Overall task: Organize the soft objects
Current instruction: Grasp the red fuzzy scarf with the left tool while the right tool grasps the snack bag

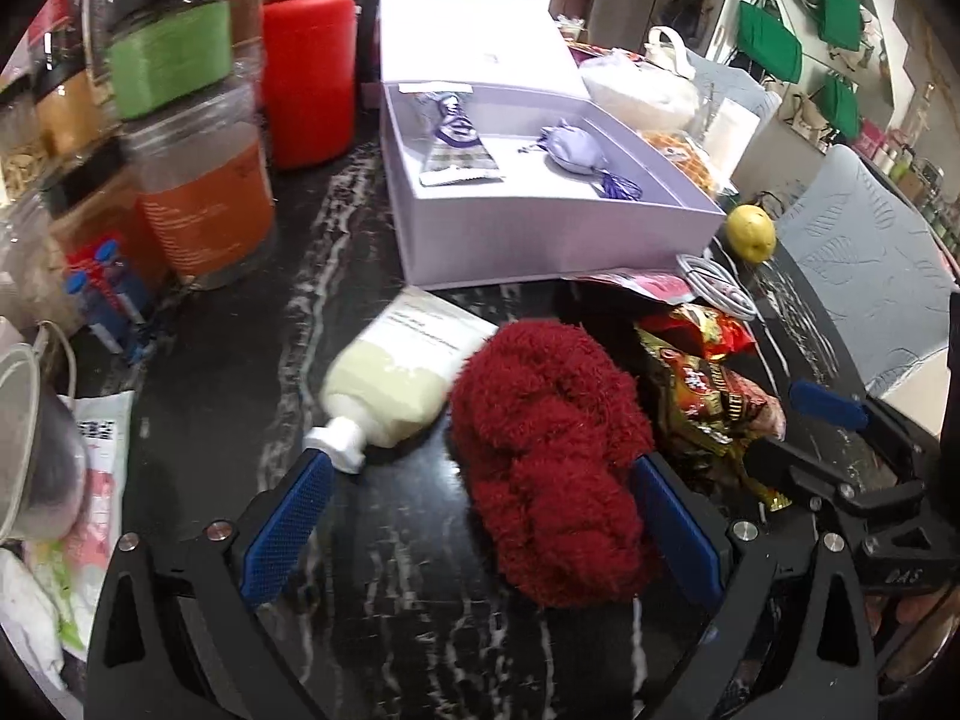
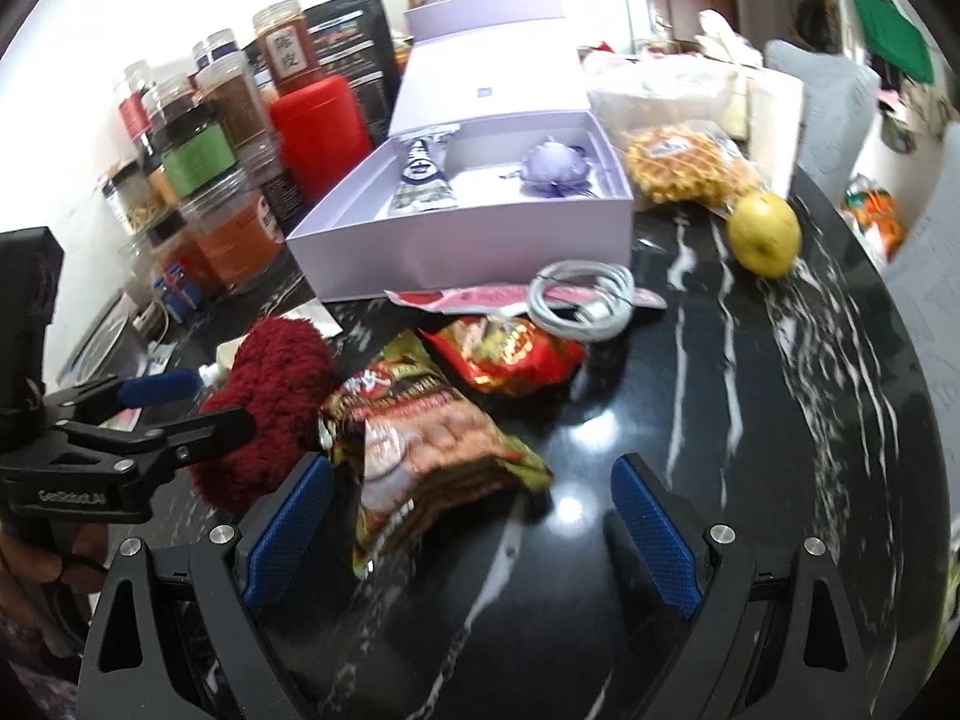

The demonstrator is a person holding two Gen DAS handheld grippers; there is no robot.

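The left gripper [image 1: 480,480] stands with its jaws spread wide, released, on the black marble table [image 1: 384,570]. Between its blue pads lies the red fuzzy bundle [image 1: 552,468], pressed against the right-hand pad and well clear of the left-hand one; the jaws have not closed on it. Just ahead of the left-hand pad, a cream lotion tube [image 1: 396,372] lies on its side, its white cap nearly touching that fingertip and its body just beside the bundle.

To the right of the bundle, the right gripper [image 2: 474,504] is also wide open and grasps nothing. The brown snack packet [image 2: 432,450] lies between its pads, close to the left-hand one, with bare table before the other pad. Just beyond that packet sits a red snack packet [image 2: 510,348], and past it a coiled white cable [image 2: 582,297] rests on a pink wrapper [image 2: 480,297].

Further ahead of both grippers stands the open lilac box [image 2: 468,252], its lid tilted back. Inside it lie a purple-patterned sachet [image 1: 456,144] to the left and a lilac pouch [image 1: 570,147] to the right, apart from each other. A yellow fruit [image 2: 765,234] sits right of the box, a bag of waffles [image 2: 684,165] behind it. Left of the box stand a red canister [image 1: 309,78] and stacked jars [image 1: 180,120].
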